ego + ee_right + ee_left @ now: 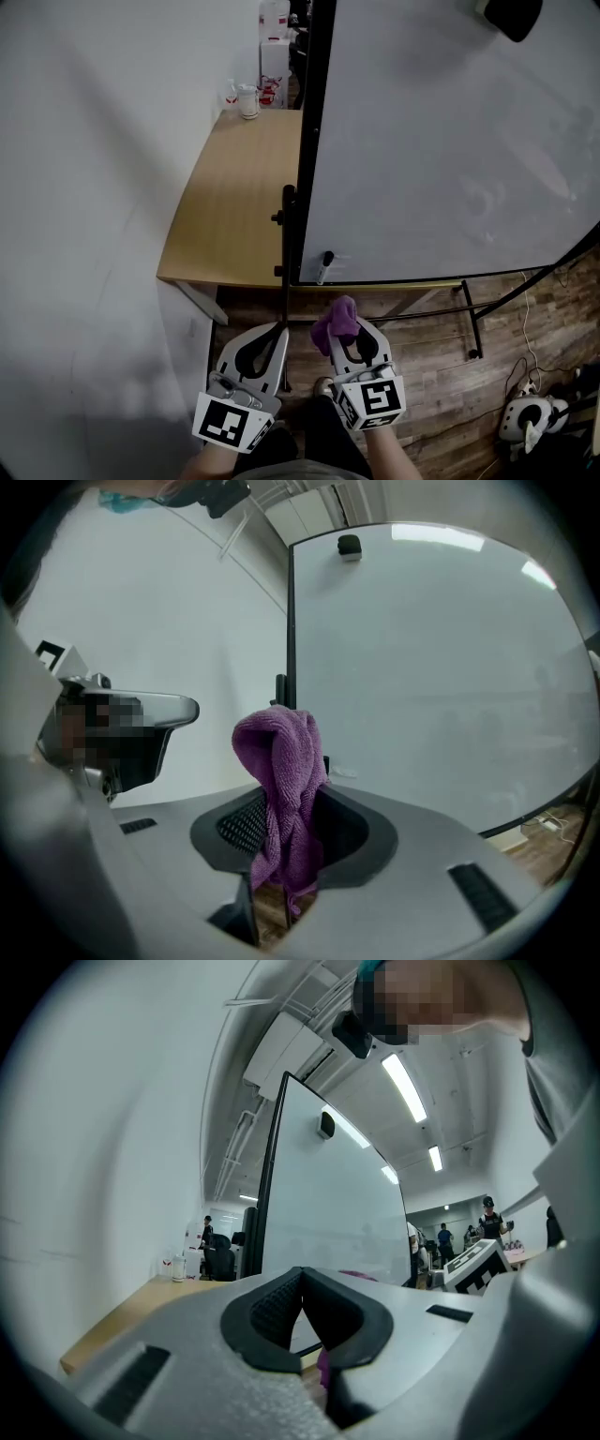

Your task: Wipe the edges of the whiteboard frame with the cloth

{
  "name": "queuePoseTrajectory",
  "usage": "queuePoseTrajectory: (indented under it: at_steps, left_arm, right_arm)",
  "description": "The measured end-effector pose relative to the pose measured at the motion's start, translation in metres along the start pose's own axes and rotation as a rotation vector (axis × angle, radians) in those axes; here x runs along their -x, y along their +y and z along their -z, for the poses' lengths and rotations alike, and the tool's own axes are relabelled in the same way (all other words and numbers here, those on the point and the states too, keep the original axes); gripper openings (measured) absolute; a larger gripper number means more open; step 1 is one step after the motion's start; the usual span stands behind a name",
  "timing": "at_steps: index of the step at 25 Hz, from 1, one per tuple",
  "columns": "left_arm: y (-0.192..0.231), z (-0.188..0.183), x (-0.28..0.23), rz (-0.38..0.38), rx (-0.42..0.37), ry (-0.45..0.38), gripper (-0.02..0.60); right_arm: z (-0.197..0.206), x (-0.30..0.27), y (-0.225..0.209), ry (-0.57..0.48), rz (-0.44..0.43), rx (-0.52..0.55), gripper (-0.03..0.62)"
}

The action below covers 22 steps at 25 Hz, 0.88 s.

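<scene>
Cloth [278,780] pinched in right tool [281,841] (bunched upward)

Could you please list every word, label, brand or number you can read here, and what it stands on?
Nothing here is legible.
Red print on the white boxes behind the desk: too blurred to read.
The cubes of the left tool and right tool: black square patterns, no letters.
On the whiteboard and the cloth: no writing visible.
</scene>
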<state>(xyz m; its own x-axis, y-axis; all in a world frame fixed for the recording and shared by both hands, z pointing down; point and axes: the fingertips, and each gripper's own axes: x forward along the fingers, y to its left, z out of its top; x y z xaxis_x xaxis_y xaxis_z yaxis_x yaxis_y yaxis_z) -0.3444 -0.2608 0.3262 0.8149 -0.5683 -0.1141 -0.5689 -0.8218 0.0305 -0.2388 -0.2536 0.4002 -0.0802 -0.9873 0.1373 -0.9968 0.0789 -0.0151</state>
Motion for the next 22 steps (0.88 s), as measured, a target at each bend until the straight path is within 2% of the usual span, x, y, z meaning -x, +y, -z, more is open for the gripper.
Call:
queuePoseTrajectory:
  at_steps: [4, 10, 22]
  left_arm:
    - [0.007, 0.011, -0.007, -0.027, 0.009, 0.011, 0.017]
    - [0.013, 0.032, -0.013, -0.057, 0.053, 0.086, 0.017]
    - [0.026, 0.056, -0.019, -0.107, 0.071, 0.118, 0.017]
  right_arm:
    - [0.02, -0.022, 0.0, 0.045, -0.039, -0.001, 0.13]
    - [0.056, -0.052, 0.003, 0.119, -0.088, -0.006, 0.13]
    - [0.12, -0.105, 0.008, 0.249, -0.148, 0.01, 0.13]
